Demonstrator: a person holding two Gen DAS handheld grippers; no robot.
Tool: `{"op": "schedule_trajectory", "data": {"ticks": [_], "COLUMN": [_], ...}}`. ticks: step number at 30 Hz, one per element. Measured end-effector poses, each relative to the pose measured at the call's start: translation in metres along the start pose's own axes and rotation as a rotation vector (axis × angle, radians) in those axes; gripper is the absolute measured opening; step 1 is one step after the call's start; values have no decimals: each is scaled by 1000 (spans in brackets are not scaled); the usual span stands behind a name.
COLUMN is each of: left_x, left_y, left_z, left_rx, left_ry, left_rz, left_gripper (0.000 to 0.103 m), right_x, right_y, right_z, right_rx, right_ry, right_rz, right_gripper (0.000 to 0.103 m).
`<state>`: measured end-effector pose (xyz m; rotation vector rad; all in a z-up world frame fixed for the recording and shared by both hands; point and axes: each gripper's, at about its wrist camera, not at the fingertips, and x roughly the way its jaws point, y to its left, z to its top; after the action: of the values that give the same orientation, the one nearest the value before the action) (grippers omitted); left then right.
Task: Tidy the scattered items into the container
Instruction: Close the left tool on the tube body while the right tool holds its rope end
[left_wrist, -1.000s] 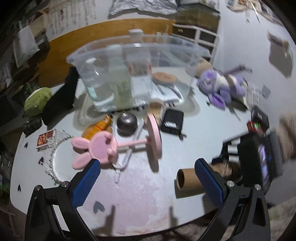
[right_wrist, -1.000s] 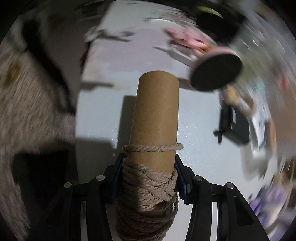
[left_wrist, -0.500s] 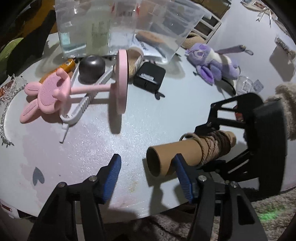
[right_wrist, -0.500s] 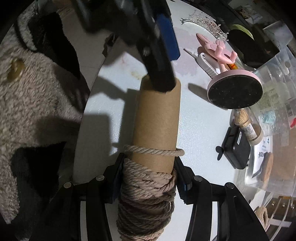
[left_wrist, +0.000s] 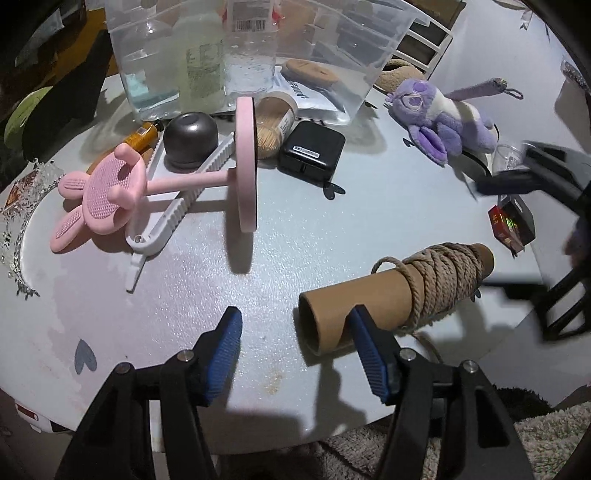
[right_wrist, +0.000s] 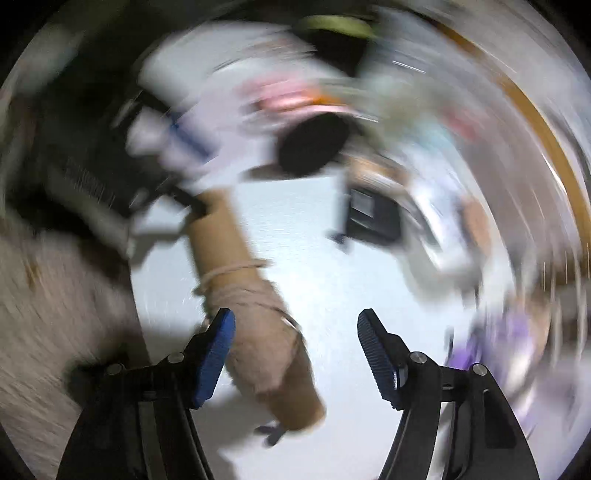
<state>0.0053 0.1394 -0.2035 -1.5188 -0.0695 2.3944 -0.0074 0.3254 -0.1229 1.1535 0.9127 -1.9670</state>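
A cardboard tube wound with tan rope (left_wrist: 399, 291) lies on its side on the grey table (left_wrist: 295, 240), near the front edge. My left gripper (left_wrist: 297, 350) is open, and the tube's open end sits just beyond its right fingertip (left_wrist: 365, 343). The right wrist view is badly blurred. There my right gripper (right_wrist: 297, 354) is open with nothing between its pads, and the roped tube (right_wrist: 240, 266) lies free beside its left finger. In the left wrist view that right gripper (left_wrist: 535, 177) is a dark blur at the right edge. The clear plastic container (left_wrist: 369, 48) stands at the back.
Scattered on the table are a pink rabbit stand (left_wrist: 110, 188), a white strap (left_wrist: 177, 206), a dark dome (left_wrist: 190, 136), a toothpick jar (left_wrist: 275, 125), a black charger (left_wrist: 312, 151), a purple plush (left_wrist: 443, 122) and a small red box (left_wrist: 511, 221). Bottles stand inside the container.
My right gripper opened, let go of the roped tube and swung away to the right. The tube now rests on the table. My left gripper moved in towards its open end.
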Motion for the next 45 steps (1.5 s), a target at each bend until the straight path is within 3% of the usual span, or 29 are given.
{"op": "schedule_trajectory", "data": {"ticks": [2,3,6,12,17,21,26,30,36,39,45], "left_x": [0,0,0,-1,-1,-1,-1,-13,-11,1,25], "left_y": [1,1,2,-3,-8,-12,-15,-31,-72,-84,-94], "left_z": [0,0,1,3,5,7,11,11,-9,-12,-16], "left_rx": [-3,-5,-10,14,47,88,134,316,788,933,1120], "left_ry": [1,2,4,0,-9,-19,-9,-59,-87,-62,30], "left_rz": [-1,-2,-5,23,55,84,94,88,126,118,92], "left_gripper": [62,62,62,62,62,62,62,62,62,62,59], "right_x": [9,9,4,24,39,44,47,49,52,53,56], "right_y": [3,-15,-23,-37,-28,-28,-30,-32,-35,-37,-44], "right_z": [-13,-30,-88,-127,-121,-122,-123,-124,-125,-124,-117], "right_rx": [276,463,836,1224,1299,1261,1218,1184,1132,1099,1050], "right_ry": [-13,-18,-61,-158,-203,-183,-169,-158,-142,-129,-103], "right_rz": [18,36,102,211,337,362,359,356,351,357,359], "right_gripper": [69,69,69,69,68,47,41,40,40,40,40]}}
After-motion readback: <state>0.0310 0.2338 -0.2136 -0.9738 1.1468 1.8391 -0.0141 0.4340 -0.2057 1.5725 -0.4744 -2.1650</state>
